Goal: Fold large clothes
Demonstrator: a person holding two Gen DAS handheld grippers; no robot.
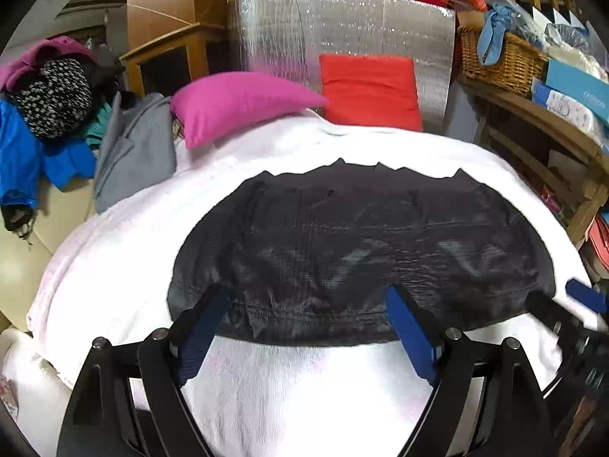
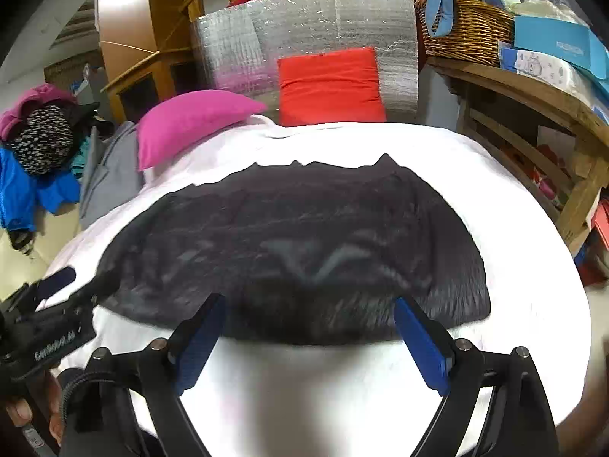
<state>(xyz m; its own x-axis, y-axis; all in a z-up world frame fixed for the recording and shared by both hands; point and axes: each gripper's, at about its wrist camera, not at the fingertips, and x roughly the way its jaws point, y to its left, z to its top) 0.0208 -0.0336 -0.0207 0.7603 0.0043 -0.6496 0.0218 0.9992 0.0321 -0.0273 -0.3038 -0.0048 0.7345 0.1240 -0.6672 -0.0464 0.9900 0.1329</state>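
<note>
On the left, a pile of clothes (image 1: 45,122) is lying beside the white bed cover (image 1: 304,400). The black garment (image 1: 361,259) is lying flat in the middle of the cover, toward its near edge. The left gripper (image 1: 308,320) and the right gripper (image 2: 310,327) are hovering wide open over the garment's near hem, holding nothing.

**Colours on the bed**

A black garment (image 1: 342,243) is spread on a white cover (image 1: 304,388). A pink pillow (image 1: 236,103), a red cushion (image 1: 369,91) and a silver quilted panel (image 1: 342,26) are seen behind. Blue pads (image 1: 411,327) are borne by black claws.
</note>
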